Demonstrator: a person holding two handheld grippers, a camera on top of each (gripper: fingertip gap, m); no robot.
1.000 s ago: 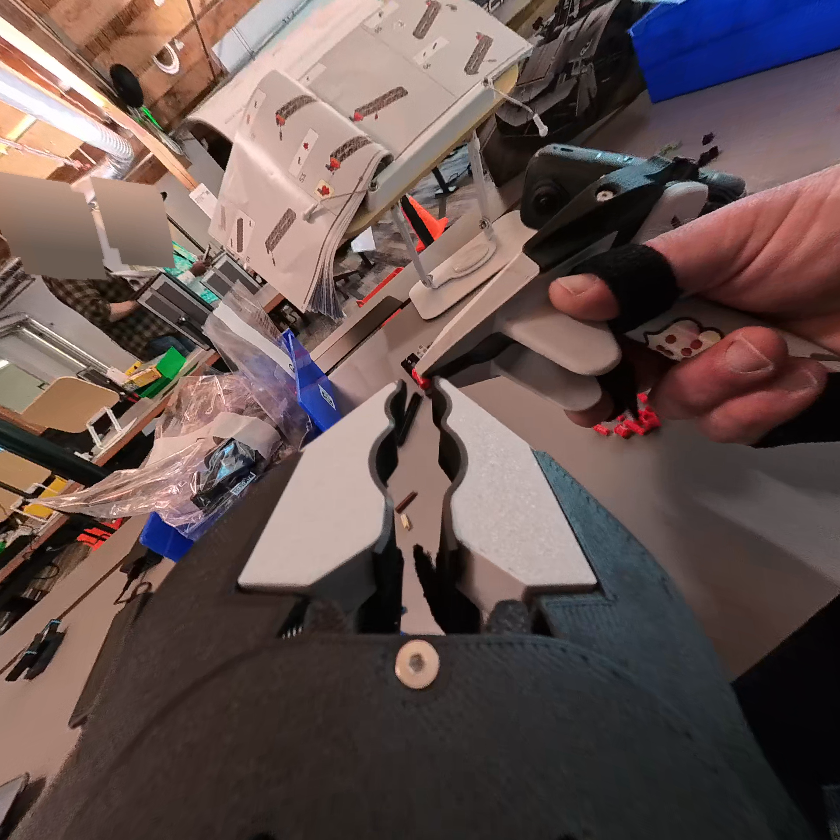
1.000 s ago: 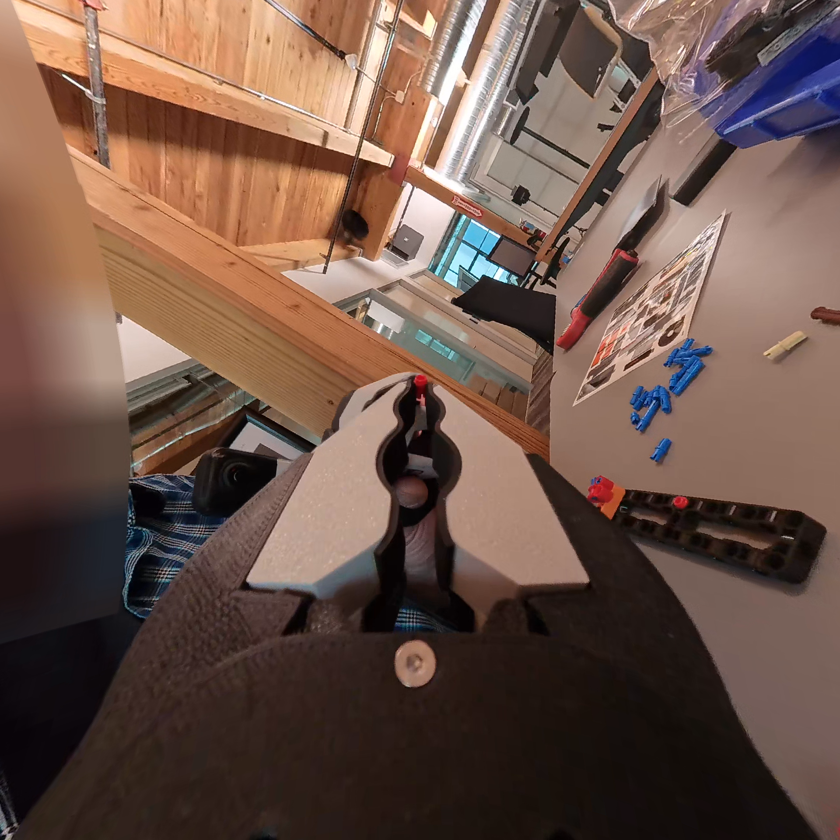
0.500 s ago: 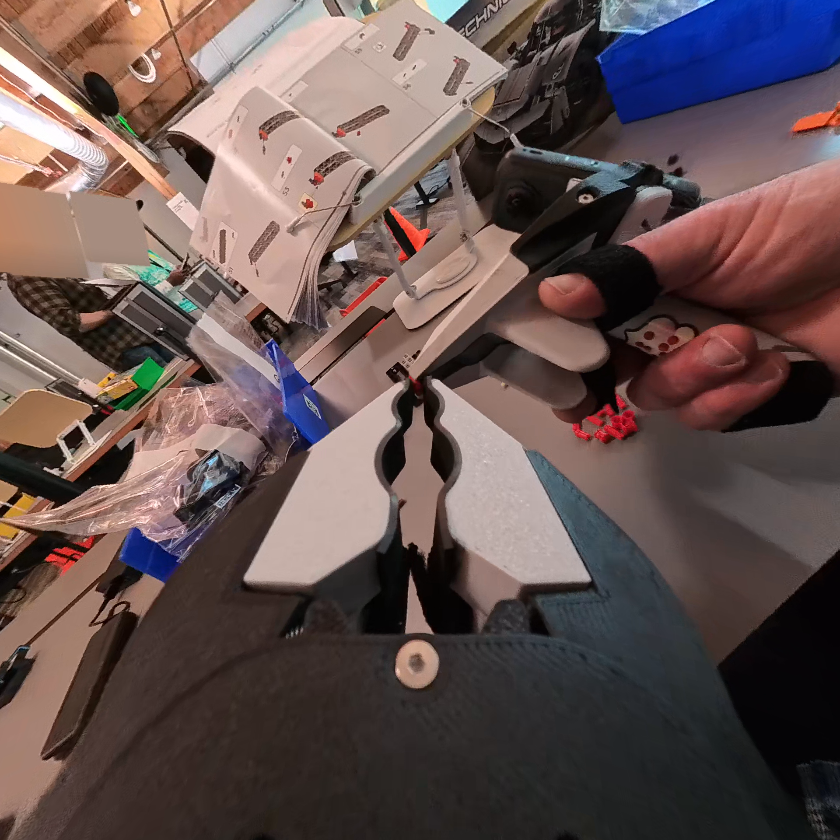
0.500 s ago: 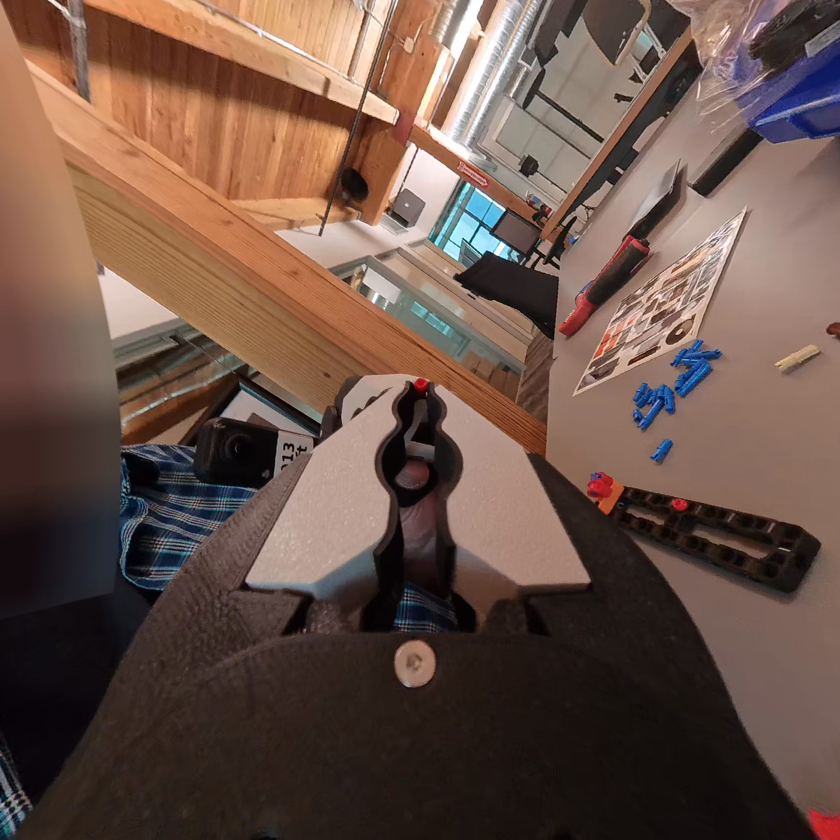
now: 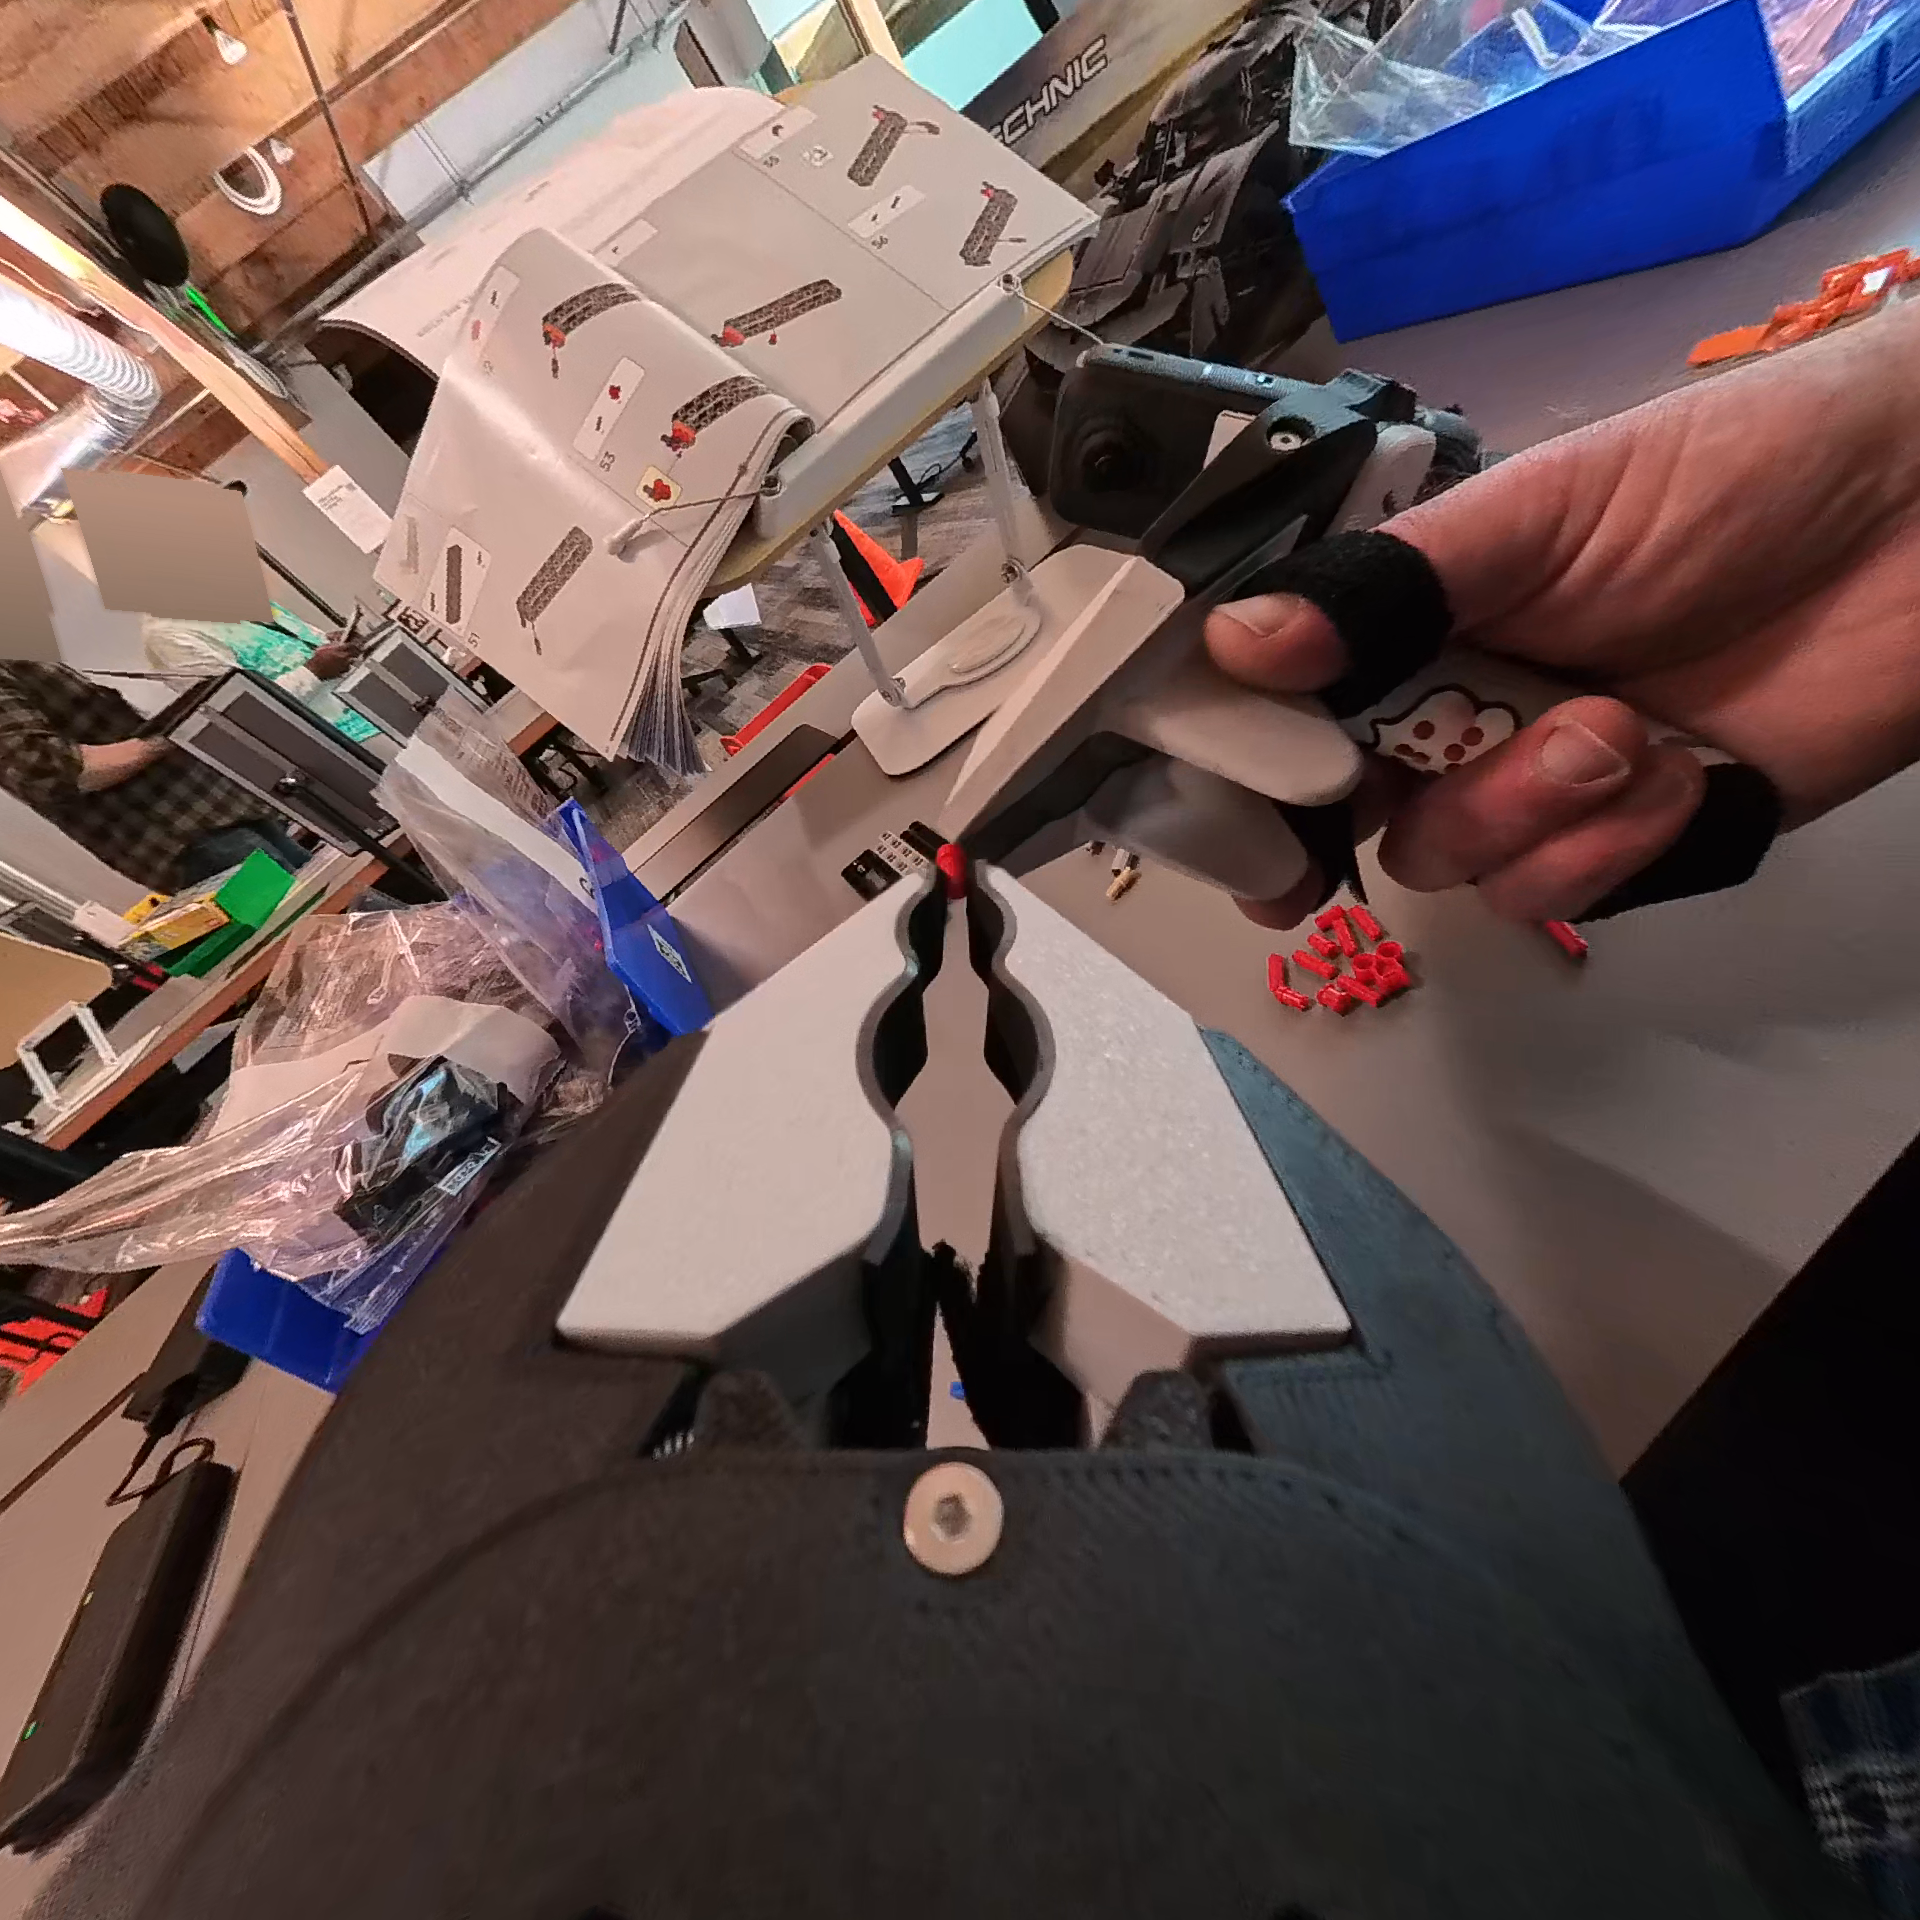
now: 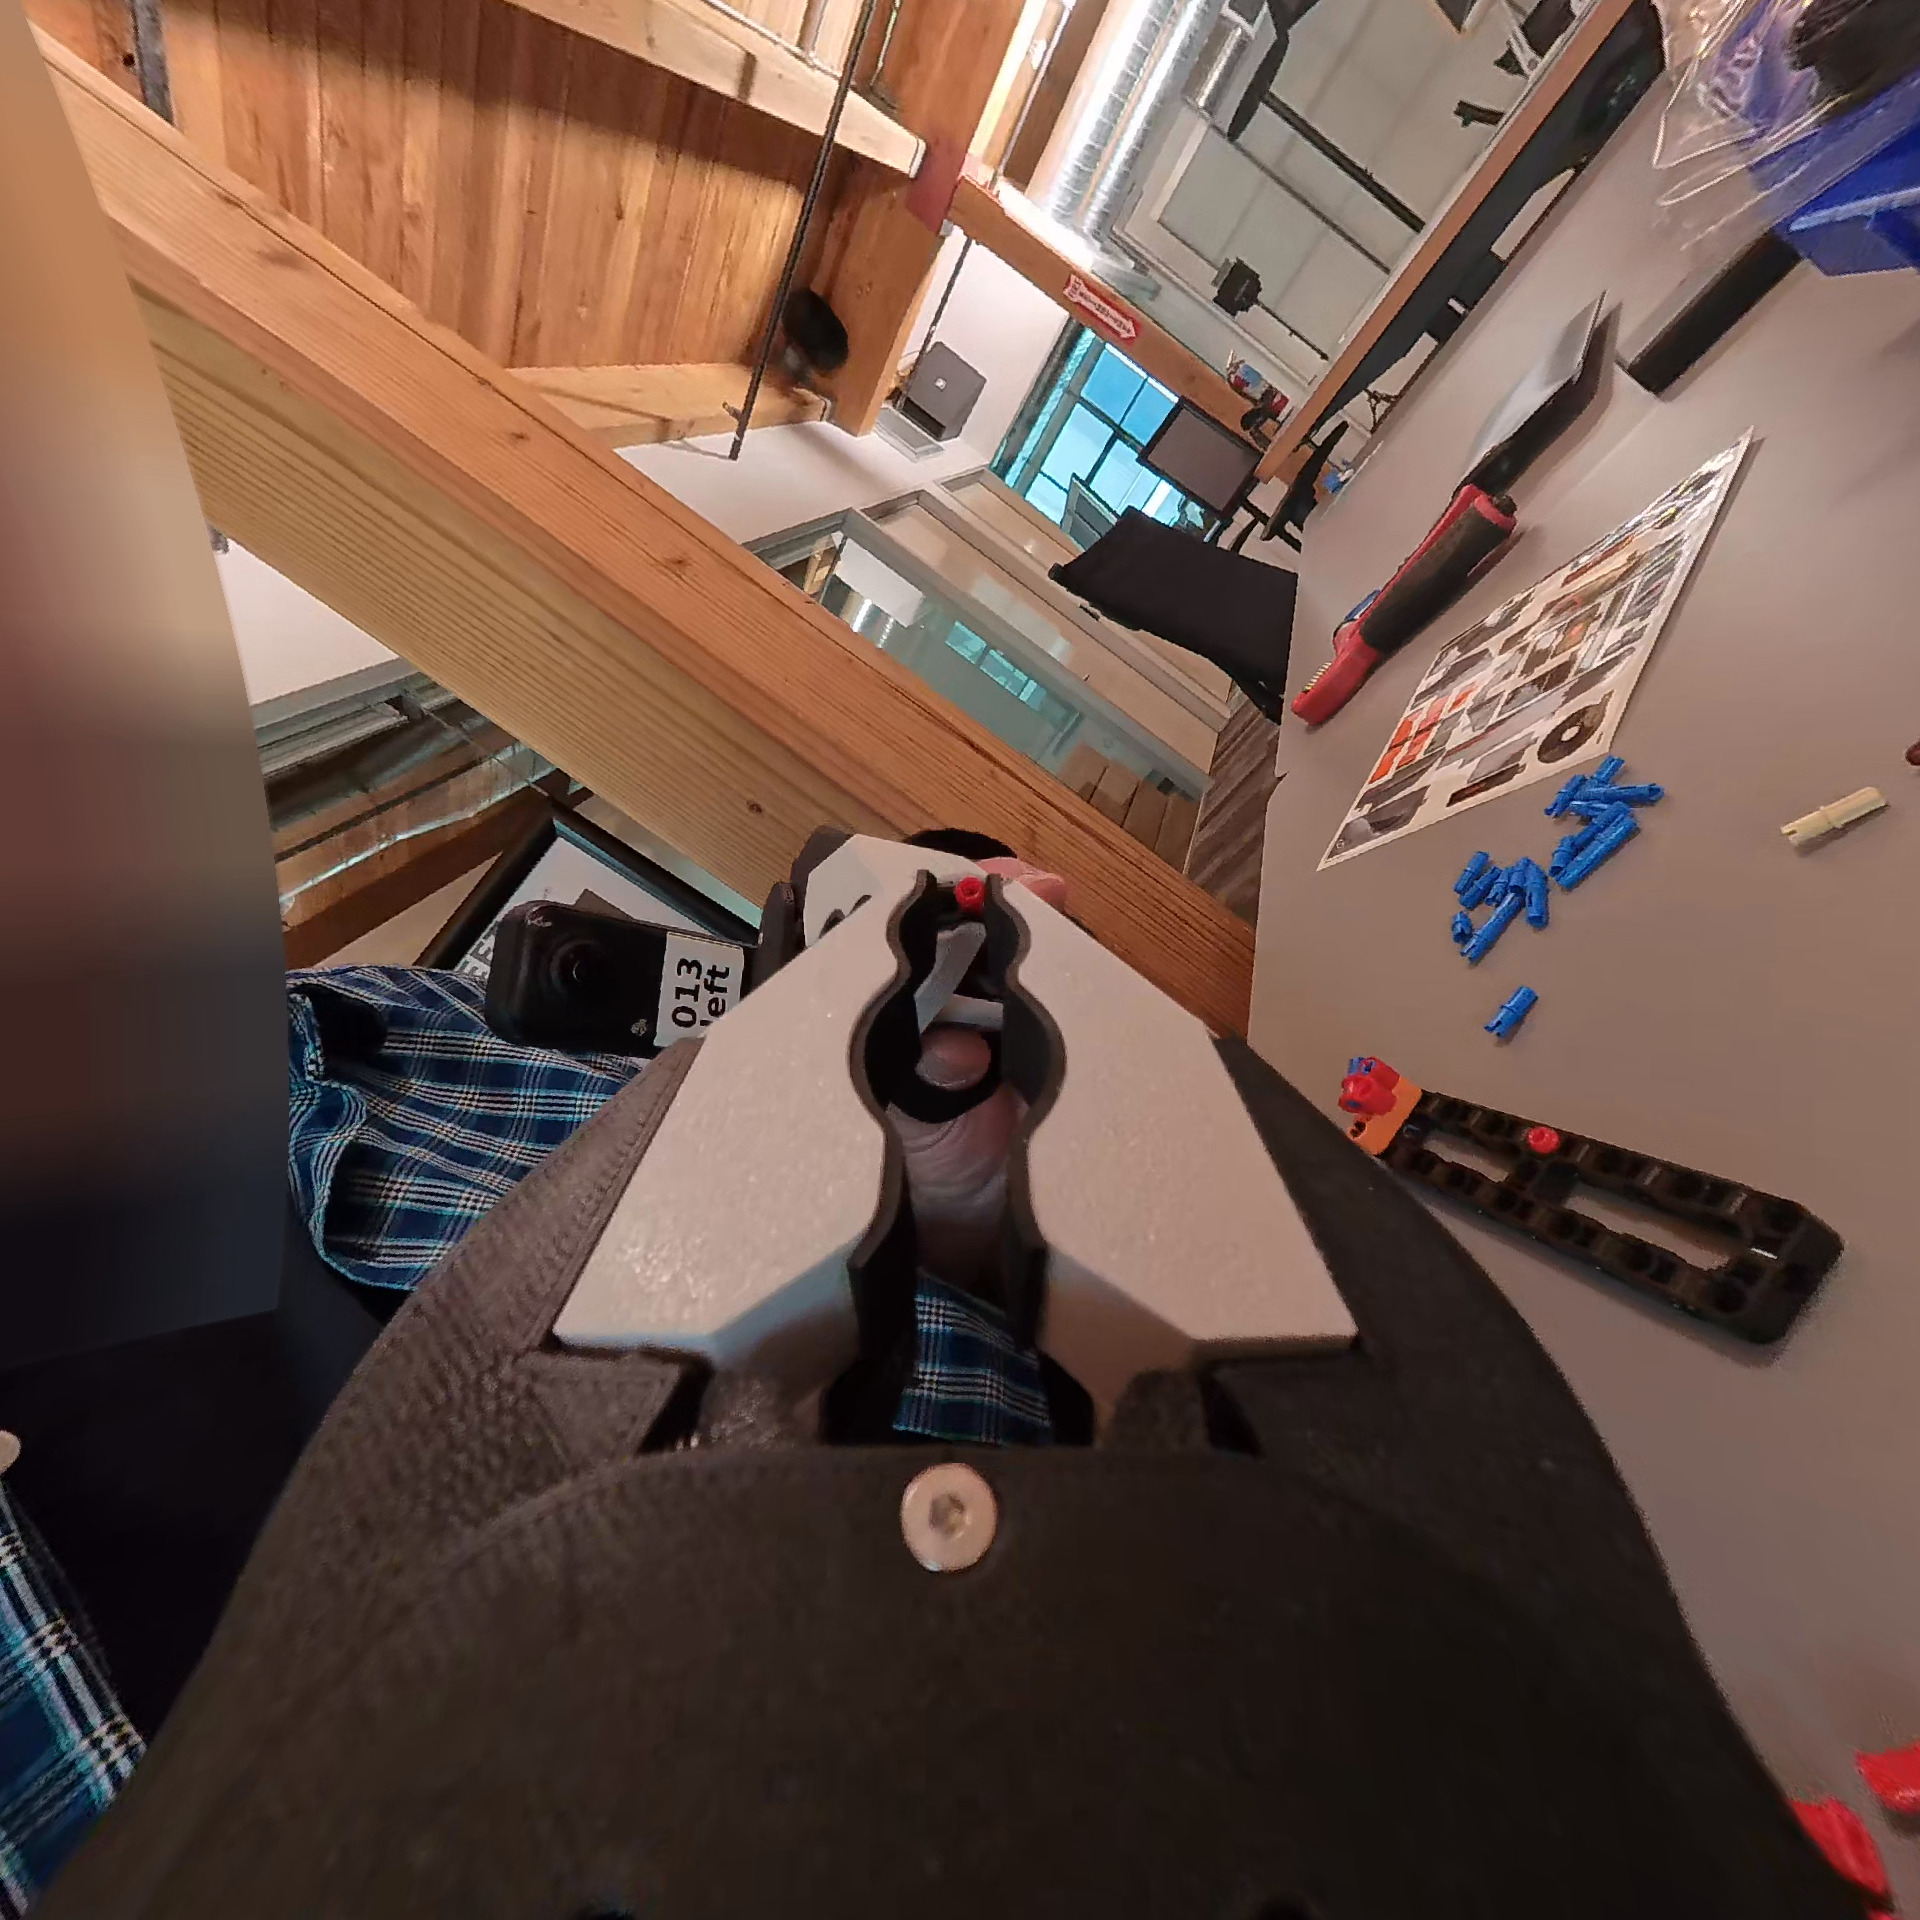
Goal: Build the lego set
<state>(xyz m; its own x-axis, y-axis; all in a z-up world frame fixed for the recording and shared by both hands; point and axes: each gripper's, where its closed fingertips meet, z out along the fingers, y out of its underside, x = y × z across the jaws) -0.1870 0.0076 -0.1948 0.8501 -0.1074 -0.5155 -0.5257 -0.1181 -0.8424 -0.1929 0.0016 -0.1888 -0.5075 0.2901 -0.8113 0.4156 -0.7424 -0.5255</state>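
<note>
The left gripper (image 5: pixel 950 902) and right gripper (image 6: pixel 968 902) meet tip to tip above the desk (image 5: pixel 1558 1122), both nearly closed around one small red peg (image 5: pixel 949 865); which one actually grips it cannot be told. A hand (image 5: pixel 1621 665) holds the right gripper. Just beyond lies a small heap of red pegs (image 5: pixel 1345 961). In the right wrist view, a long black beam (image 6: pixel 1621 1210) lies on the desk, blue pegs (image 6: pixel 1548 862) farther off. An open instruction booklet (image 5: pixel 727 395) stands at the back.
</note>
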